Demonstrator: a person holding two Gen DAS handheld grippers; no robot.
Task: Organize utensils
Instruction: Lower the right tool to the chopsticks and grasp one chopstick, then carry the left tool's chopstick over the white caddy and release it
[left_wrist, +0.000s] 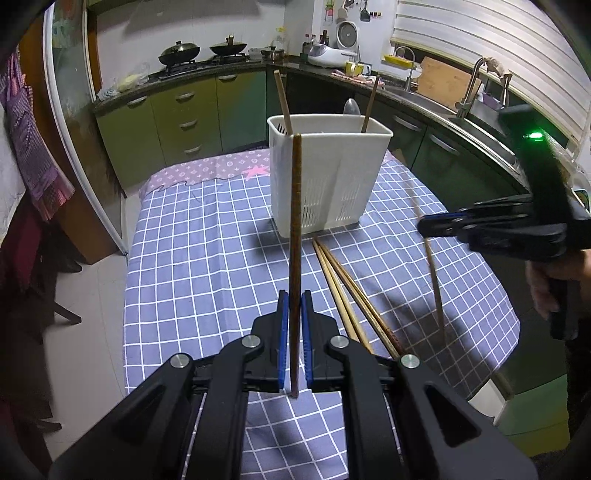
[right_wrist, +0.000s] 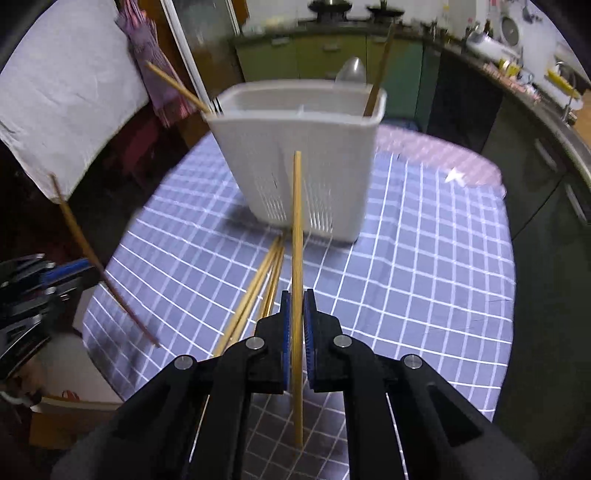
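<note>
The right wrist view is pretty smeary: the white caddy (right_wrist: 295, 155) has soft edges and the counter behind it is mush. The spoon (left_wrist: 351, 107) behind the caddy's far wall only shows its bowl, handle hidden inside. Same for the chopsticks standing in it, lower ends out of sight. The pale chopstick (left_wrist: 434, 273) right of the caddy is motion-blurred in the left view.

Matt white plastic caddy (left_wrist: 328, 177), slotted low down, stands on checked cotton-like cloth (left_wrist: 207, 258); wooden chopsticks (left_wrist: 347, 291) lie near, one dark chopstick (left_wrist: 295, 236) glossy.
</note>
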